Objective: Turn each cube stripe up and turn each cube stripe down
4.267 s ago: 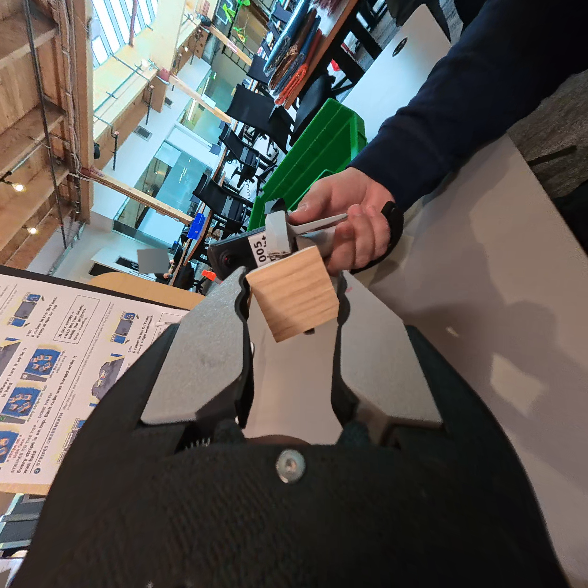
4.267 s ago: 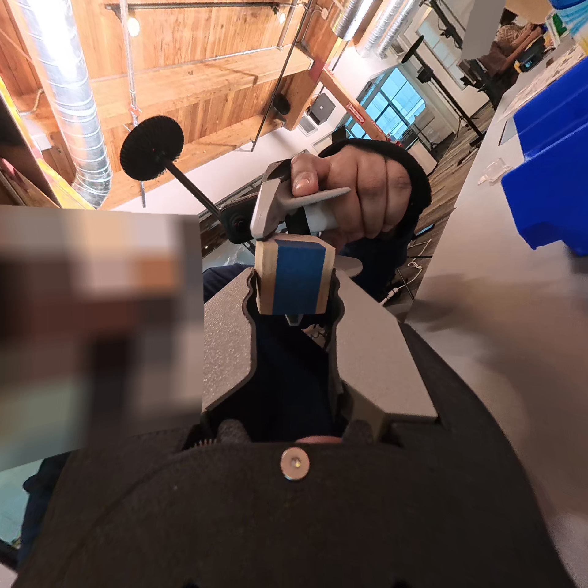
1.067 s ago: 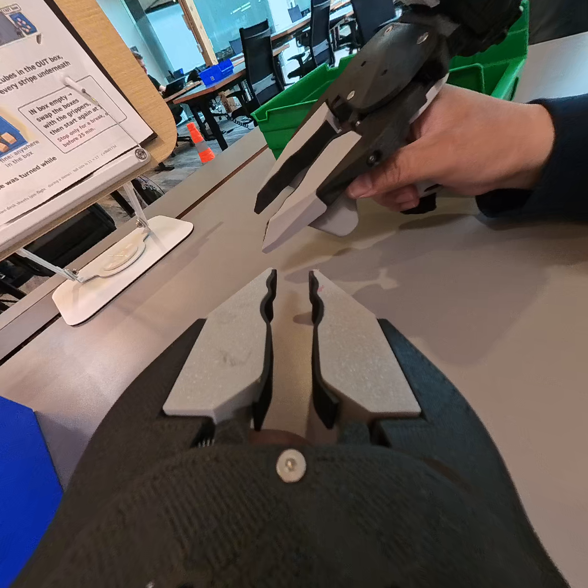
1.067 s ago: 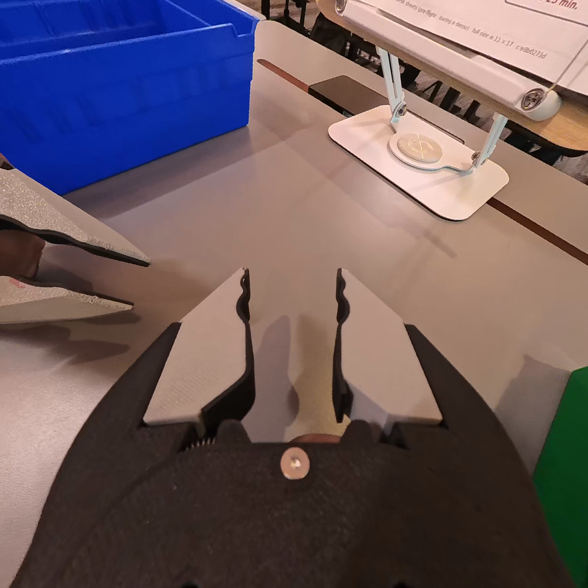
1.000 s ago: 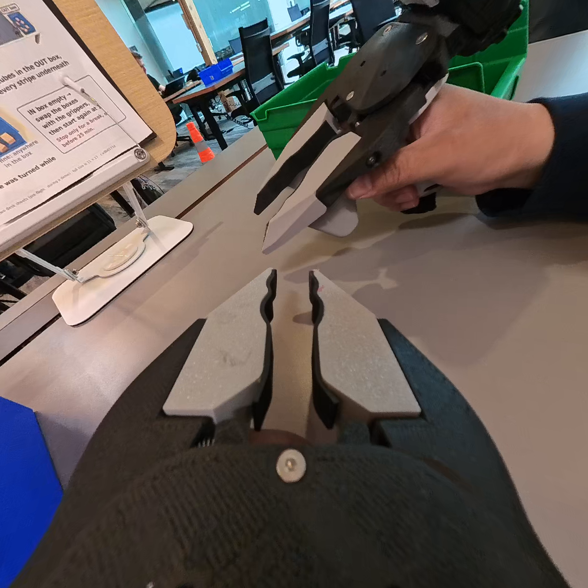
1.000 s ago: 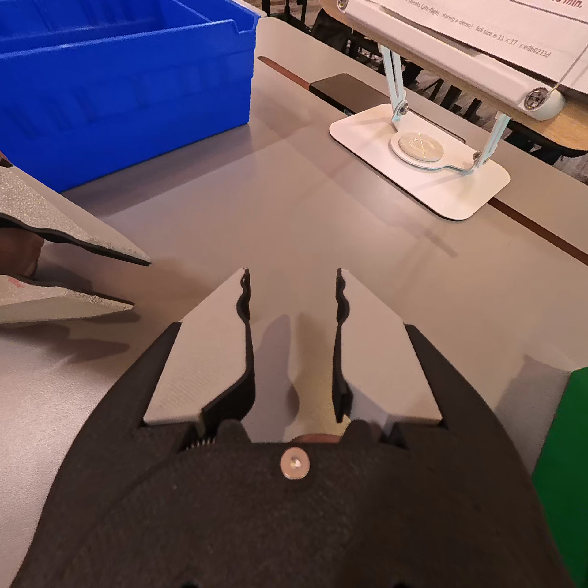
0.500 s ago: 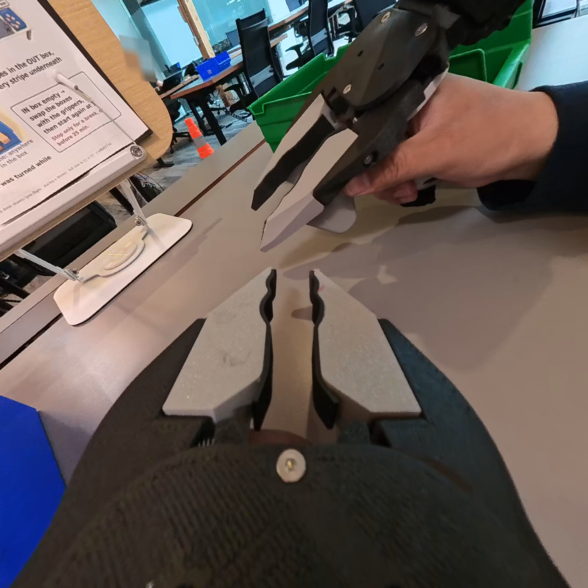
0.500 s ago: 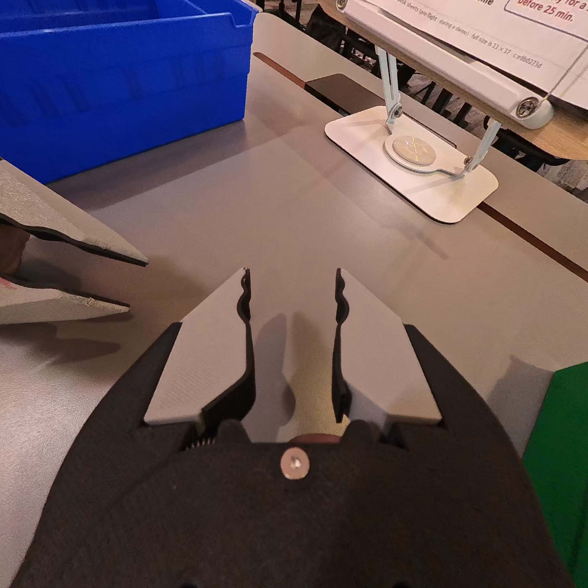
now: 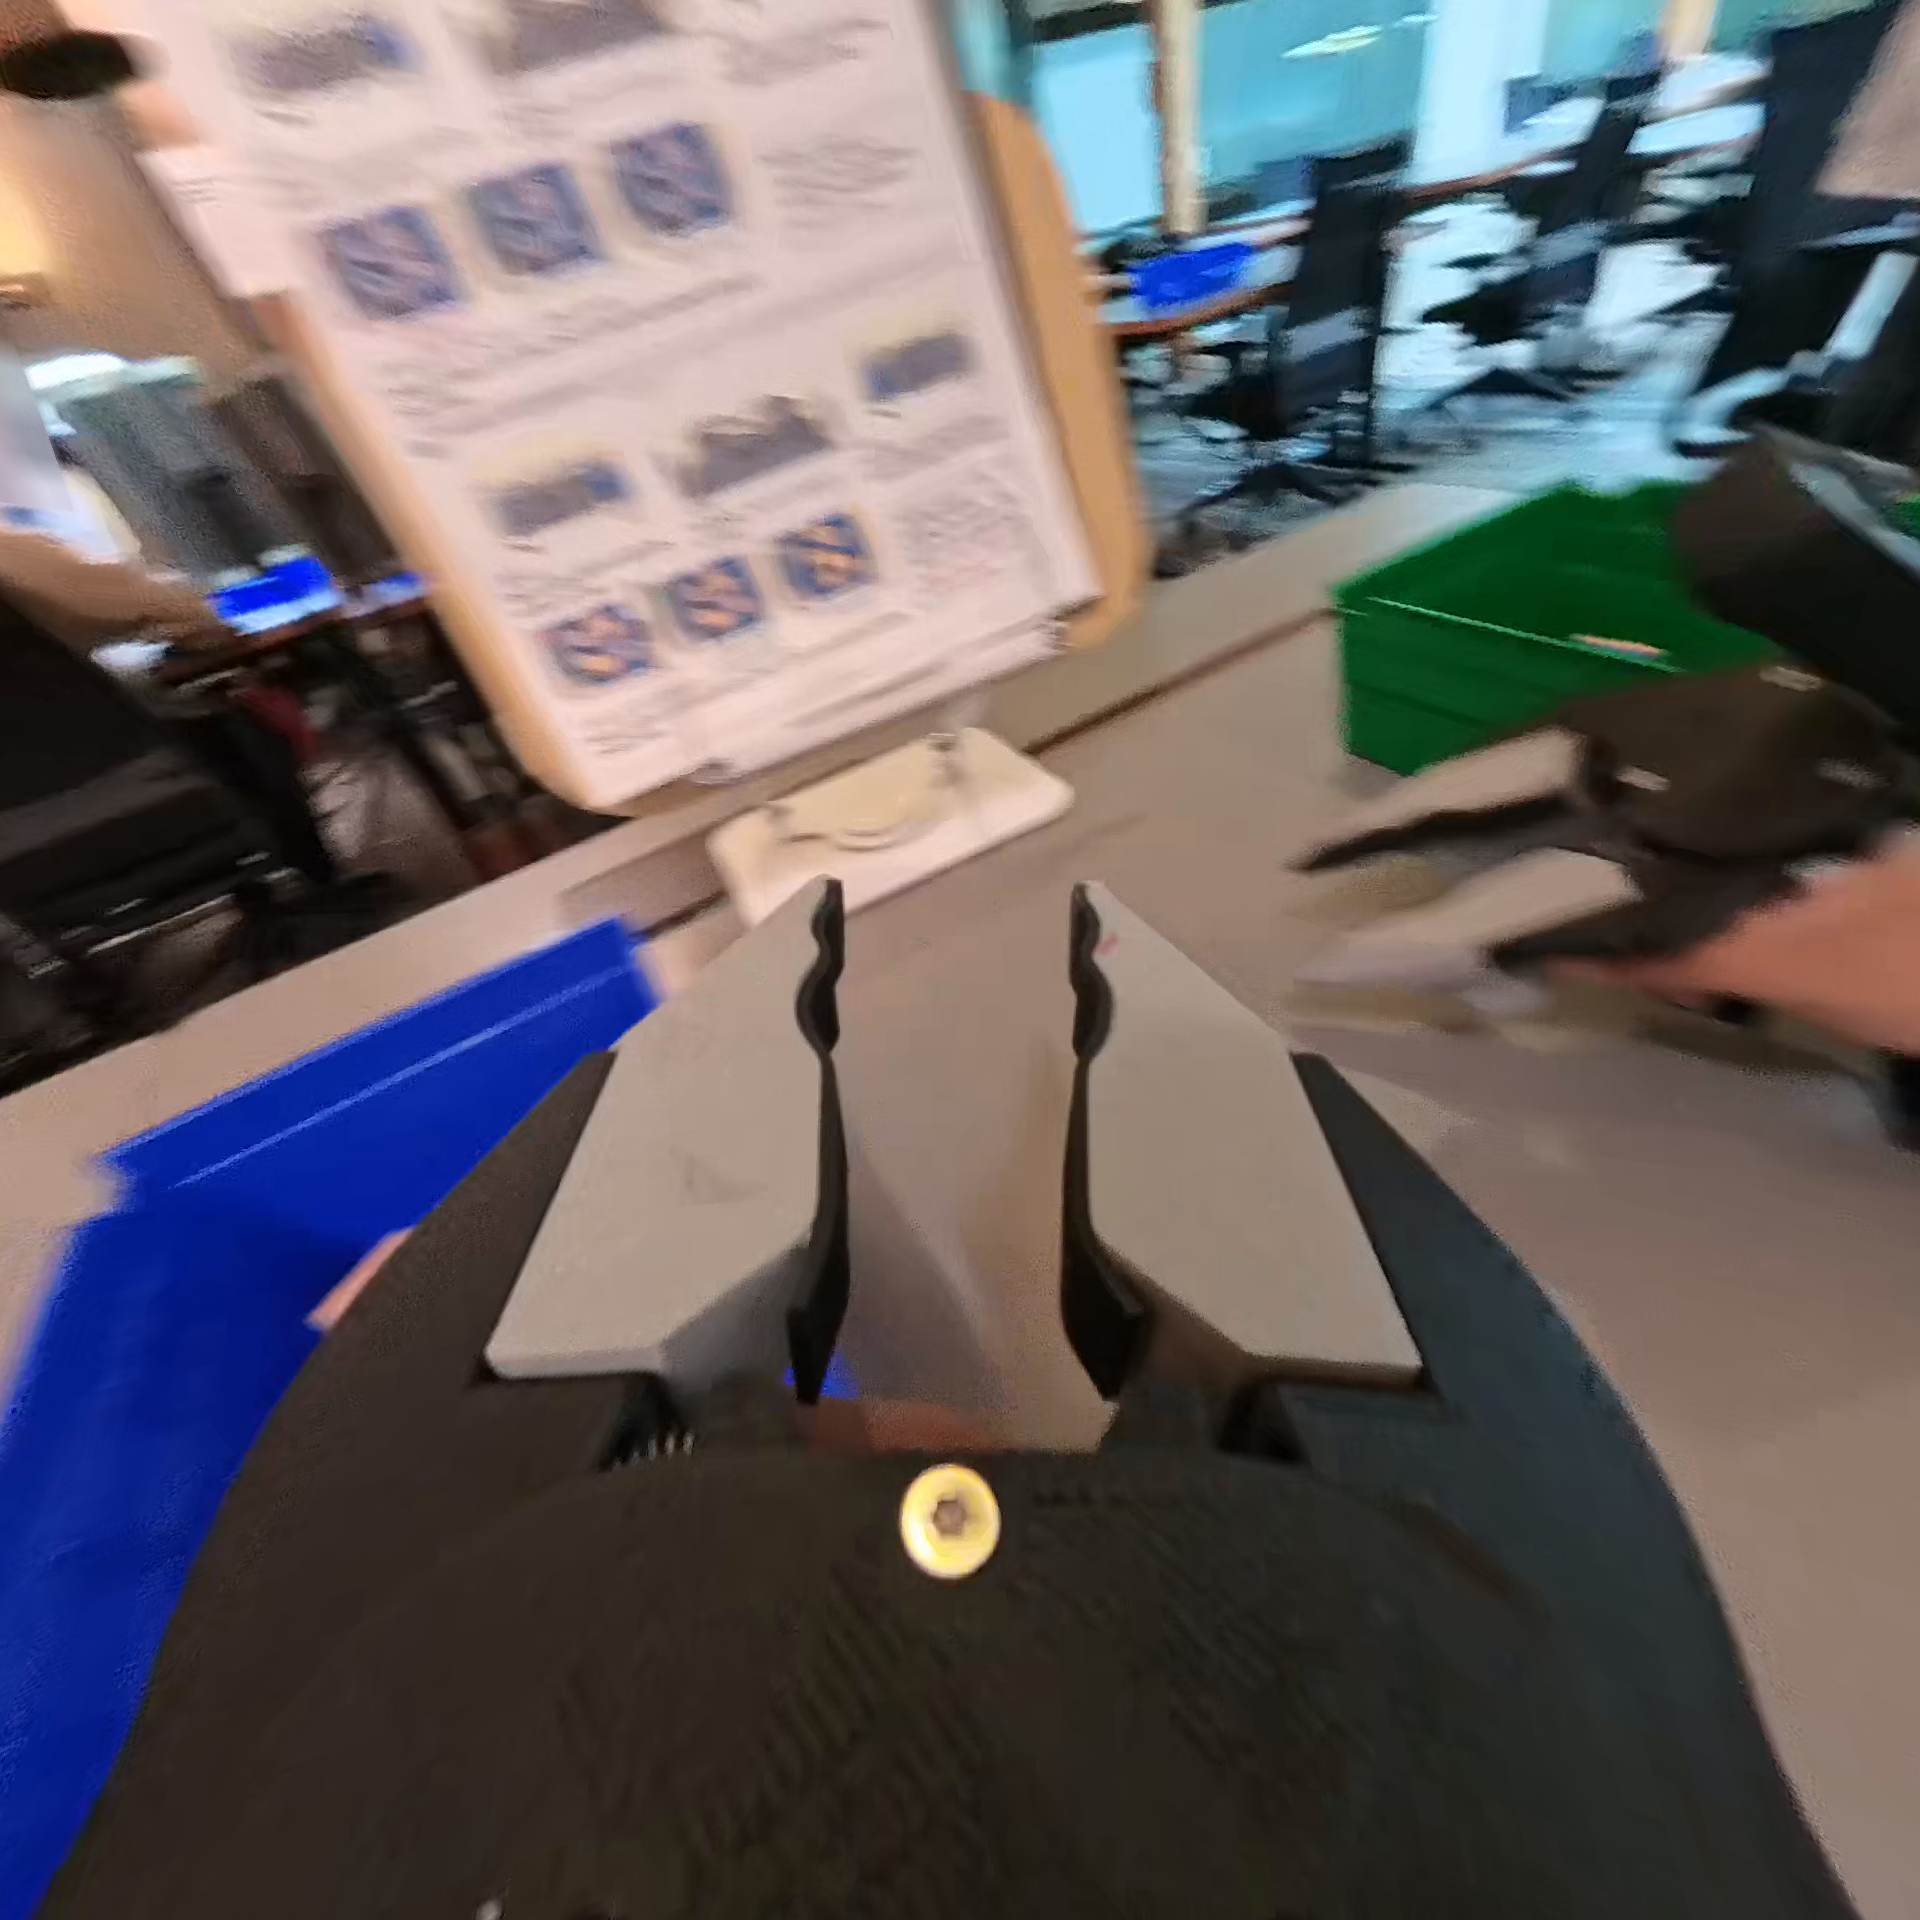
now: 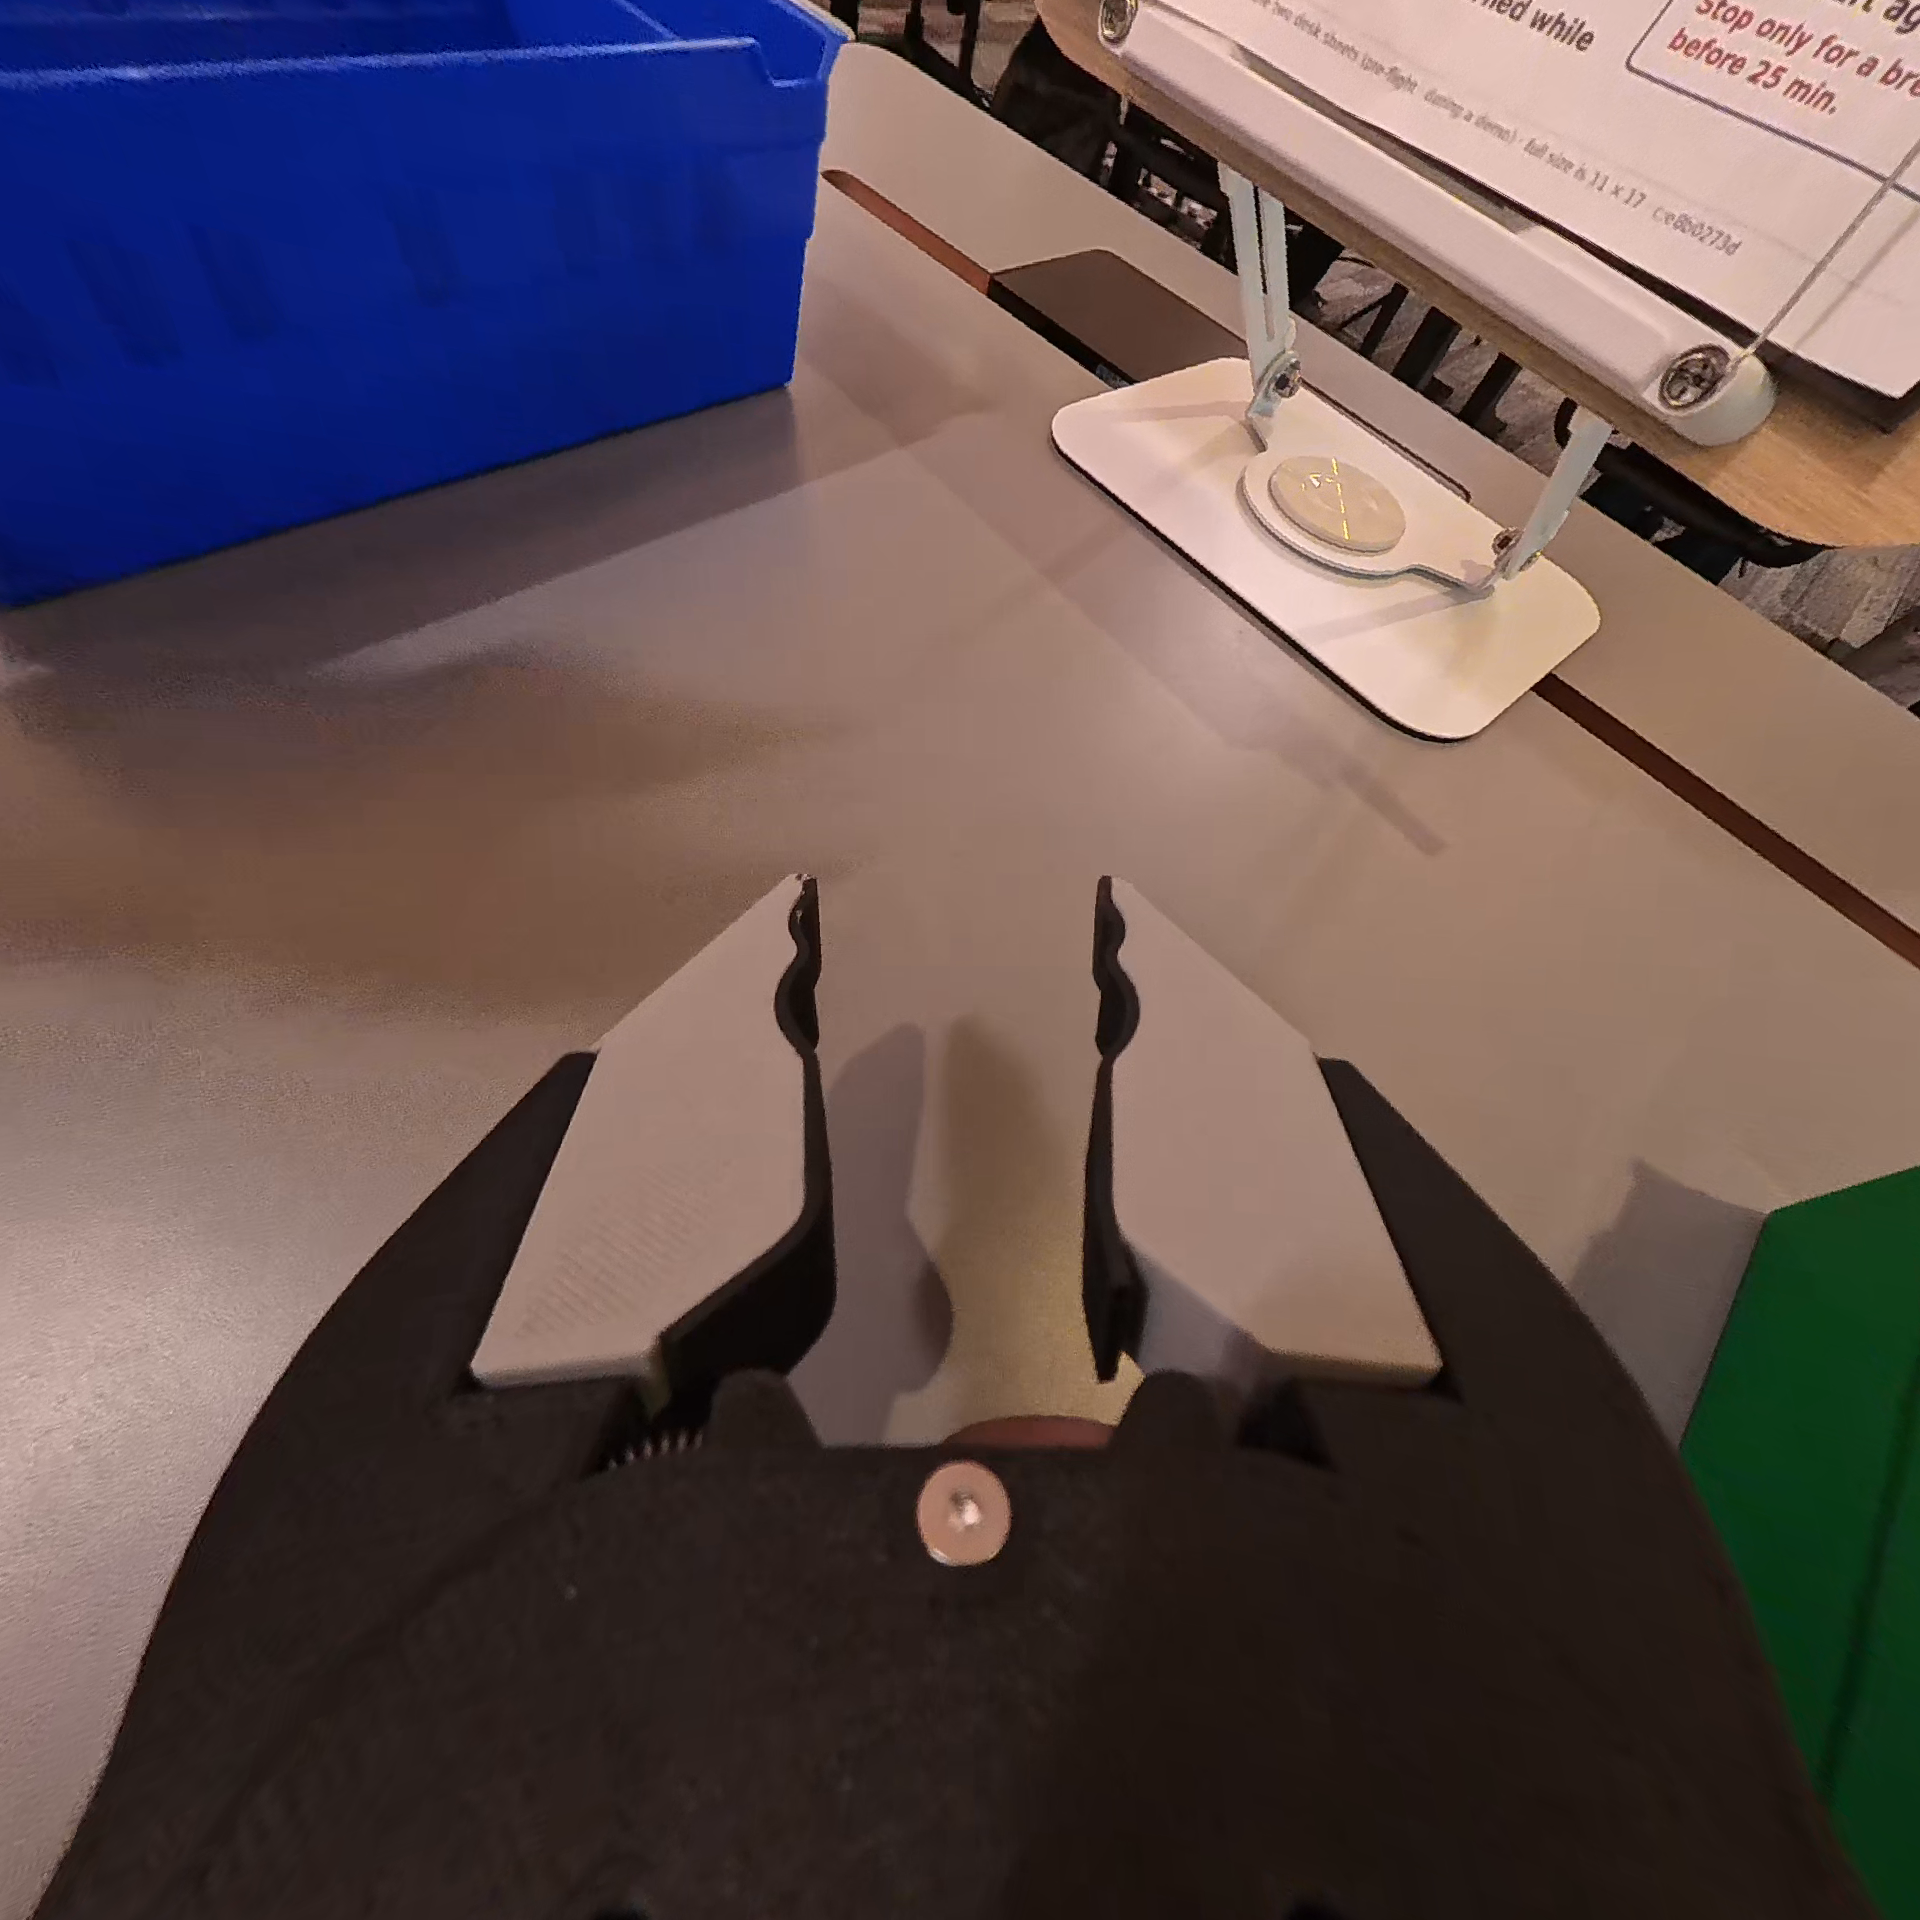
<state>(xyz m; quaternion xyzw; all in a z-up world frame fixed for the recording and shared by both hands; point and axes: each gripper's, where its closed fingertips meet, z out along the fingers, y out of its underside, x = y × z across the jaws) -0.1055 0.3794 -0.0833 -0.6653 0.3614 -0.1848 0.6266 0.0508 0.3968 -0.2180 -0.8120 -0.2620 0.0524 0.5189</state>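
Hovering over the grey tabletop (image 10: 935,644), the right tool (image 10: 956,894) gapes with nothing between its fingers; the left tool (image 9: 951,904) likewise stands parted and empty (that view is blurred). A blue bin (image 10: 395,260) sits left, a green bin (image 9: 1496,634) right, a sign stand (image 10: 1340,540) between. No cube shows in either view.

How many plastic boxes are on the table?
2: a blue plastic box on the grey table's left side, and a green plastic box on its right. More may be out of view.
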